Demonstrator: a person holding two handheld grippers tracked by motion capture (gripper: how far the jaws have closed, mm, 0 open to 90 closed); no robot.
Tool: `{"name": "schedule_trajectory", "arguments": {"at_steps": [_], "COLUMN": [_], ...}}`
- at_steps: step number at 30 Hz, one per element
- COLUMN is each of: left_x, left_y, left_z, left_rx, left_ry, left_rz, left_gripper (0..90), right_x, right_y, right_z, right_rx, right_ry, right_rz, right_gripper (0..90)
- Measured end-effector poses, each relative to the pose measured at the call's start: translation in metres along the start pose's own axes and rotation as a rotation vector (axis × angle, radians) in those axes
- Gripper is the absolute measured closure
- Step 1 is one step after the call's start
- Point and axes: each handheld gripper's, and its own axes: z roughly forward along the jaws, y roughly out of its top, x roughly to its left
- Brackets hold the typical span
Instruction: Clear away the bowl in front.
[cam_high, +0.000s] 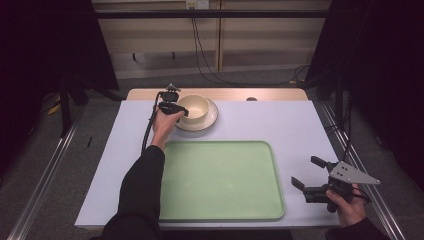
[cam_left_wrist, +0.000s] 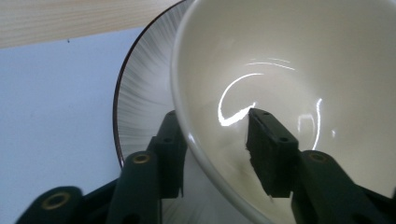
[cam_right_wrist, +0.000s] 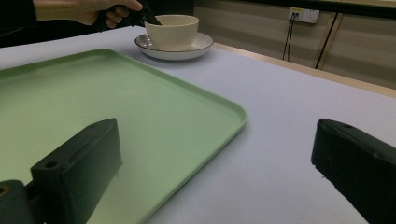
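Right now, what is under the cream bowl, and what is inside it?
The cream ceramic bowl stands on a white dark-rimmed plate. Inside is one jaw of the left claw; the plate's middle is covered.

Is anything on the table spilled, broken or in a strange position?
Nothing stands out. The bowl sits upright on its plate, looks empty, and shows no cracks. The green tray lies flat. The left gripper straddles the bowl's rim.

A cream bowl (cam_high: 194, 107) stands upright and empty on a dark-rimmed white plate (cam_high: 211, 120) at the worktop's far edge.
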Motion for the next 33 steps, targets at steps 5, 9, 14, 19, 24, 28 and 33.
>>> {"name": "schedule_trajectory", "arguments": {"at_steps": [5,9,14,19,24,28,33], "left_x": [0.0020,0.0030,0.0042,0.0054,0.0074,0.0072,0.0069], "left_y": [-0.0015,-0.0013,-0.0005,-0.0011,-0.0023,-0.0026,-0.0031], "left_z": [0.0036,0.0044,0.0032,0.0035,0.0032,0.0032,-0.0010], "left_rx": [0.005,0.000,0.006,0.008,-0.005,-0.021,-0.048], "left_ry": [-0.027,-0.049,-0.062,-0.068,-0.079,-0.087,-0.102], "left_rz": [-0.027,-0.049,-0.073,-0.097,-0.119,-0.156,-0.203], "left_gripper": [63.7,67.5,76.1,77.6,83.2,83.2,82.8], "right_x": [-0.0006,-0.0002,-0.0001,-0.0001,-0.0003,-0.0004,-0.0004], "right_y": [0.0002,-0.0003,-0.0003,-0.0002,-0.0002,-0.0002,-0.0001], "right_z": [-0.0001,0.0005,0.0006,0.0004,0.0004,0.0002,0.0001], "right_rx": [-0.003,0.013,0.014,0.017,0.016,0.011,0.009], "right_ry": [0.001,0.005,0.005,0.003,0.004,0.000,-0.007], "right_rz": [0.003,-0.003,-0.004,-0.001,-0.004,-0.002,-0.001], "right_gripper": [1.0,1.0,1.0,0.8,0.8,0.8,0.8]}}
